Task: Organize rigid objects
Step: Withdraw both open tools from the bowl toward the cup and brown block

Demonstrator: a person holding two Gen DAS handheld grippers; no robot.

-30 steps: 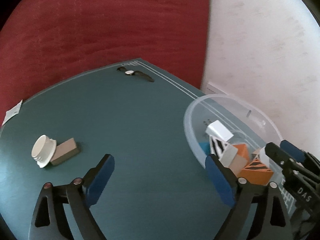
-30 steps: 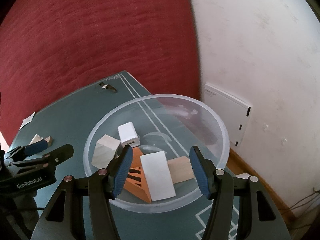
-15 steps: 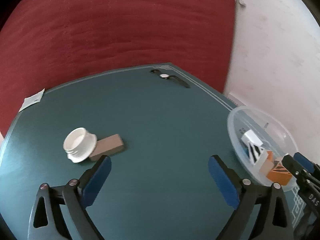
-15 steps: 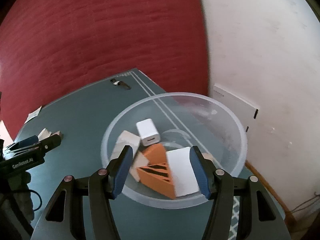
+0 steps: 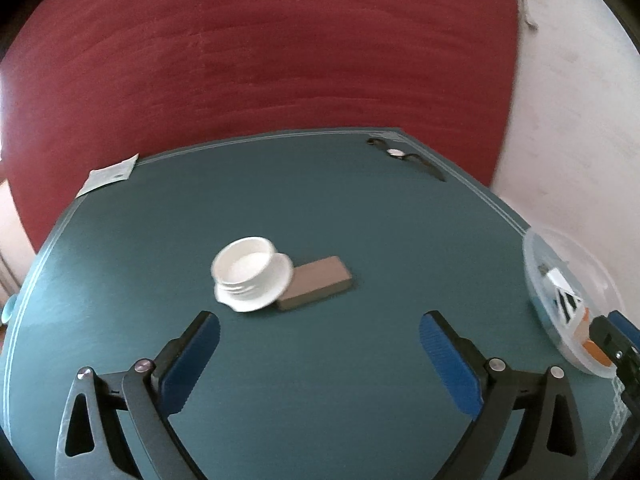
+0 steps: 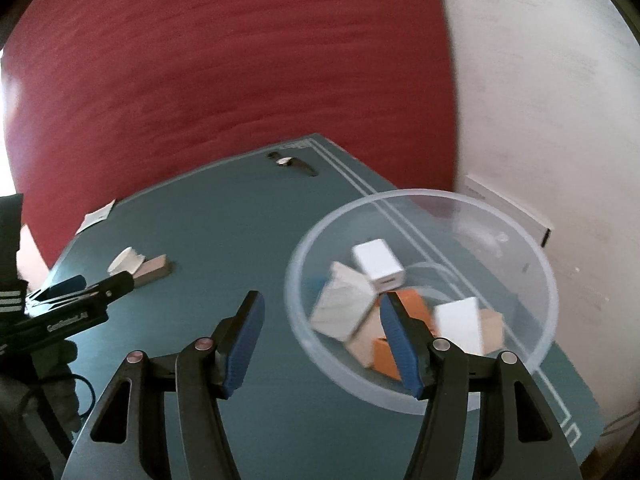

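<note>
A white threaded cap (image 5: 250,274) lies on the teal mat, leaning against a flat brown block (image 5: 316,288). My left gripper (image 5: 318,330) stands wide open just short of them, nothing between its blue pads. A clear plastic bowl (image 6: 520,240) holds a white charger (image 6: 378,265), pale wooden blocks, an orange striped block (image 6: 412,304) and a white box. My right gripper (image 6: 320,312) hangs open and empty over the bowl's near left rim. The cap (image 6: 125,260) and brown block (image 6: 154,267) also show at the left in the right wrist view, beyond the left gripper (image 6: 80,286).
A wristwatch (image 5: 404,156) lies near the mat's far corner. A paper slip (image 5: 106,174) sits at the far left edge. A red curtain hangs behind the table, and a white wall stands on the right. The bowl (image 5: 540,280) sits by the mat's right edge.
The left gripper swung left away from the bowl; cap and brown block now sit centred ahead of it. The right gripper shifted left, so the bowl slid rightwards in its view.
</note>
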